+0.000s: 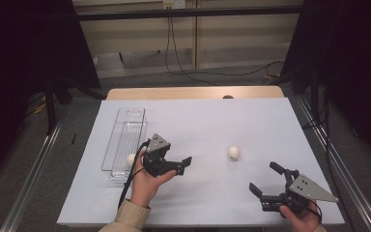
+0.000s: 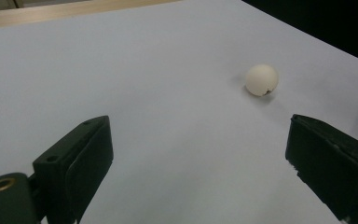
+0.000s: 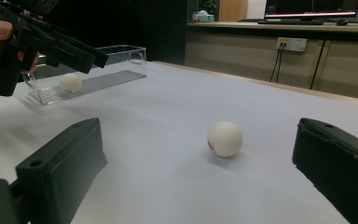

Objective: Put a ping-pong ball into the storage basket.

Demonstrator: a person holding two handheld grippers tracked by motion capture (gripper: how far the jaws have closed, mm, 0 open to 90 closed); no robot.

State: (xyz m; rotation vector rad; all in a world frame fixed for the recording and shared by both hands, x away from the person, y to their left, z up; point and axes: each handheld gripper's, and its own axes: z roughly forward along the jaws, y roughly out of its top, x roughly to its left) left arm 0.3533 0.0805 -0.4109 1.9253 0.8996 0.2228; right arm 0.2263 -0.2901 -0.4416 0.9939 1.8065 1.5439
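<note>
- We hold the left hand-held gripper (image 1: 182,164) spread, empty, beside the clear tray (image 1: 125,126).
- Our right hand-held gripper (image 1: 265,178) gapes toward the loose white ball (image 1: 233,152).

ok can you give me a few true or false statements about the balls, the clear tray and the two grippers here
1. One white ball lies loose on the white table sheet. True.
2. The clear tray holds three balls. False: one ball in the tray is visible, near its close end.
3. The left gripper is shut on a ball. False: its fingers stand wide apart with nothing between them.
4. The right gripper is open and holds nothing. True.
5. The loose ball sits between the two grippers in the high view. True.
</note>
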